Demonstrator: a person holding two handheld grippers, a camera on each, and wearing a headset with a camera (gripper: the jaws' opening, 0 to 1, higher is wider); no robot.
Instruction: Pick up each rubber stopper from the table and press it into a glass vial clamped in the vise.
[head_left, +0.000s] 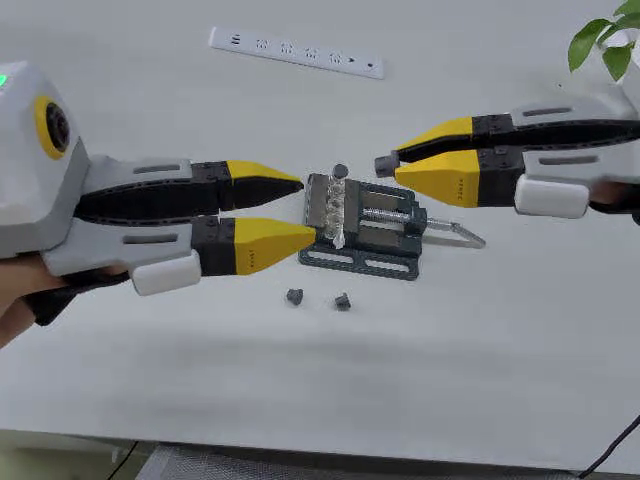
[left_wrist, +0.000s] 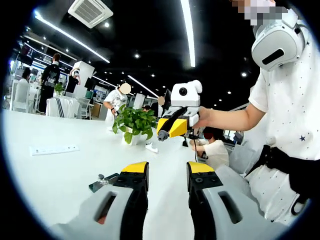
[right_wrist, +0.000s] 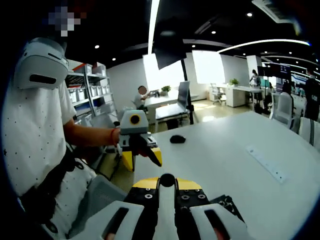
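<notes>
Rubber stopper (head_left: 383, 163) pinched in right gripper (head_left: 392, 166) tips above vise (head_left: 390, 245), left gripper (head_left: 307, 209) jaws spread, loose stopper (head_left: 294, 296) near side.

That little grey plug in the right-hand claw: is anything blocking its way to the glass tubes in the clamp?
Nothing visible blocks it. The right gripper holds the stopper just beside the vise, with bare space between it and the vials. The left gripper sits open at the vise's opposite side, close to the vials.

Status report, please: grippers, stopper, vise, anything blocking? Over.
Left gripper open beside vise. Right gripper shut on stopper. Two loose stoppers on table. Nothing between stopper and vise.
</notes>
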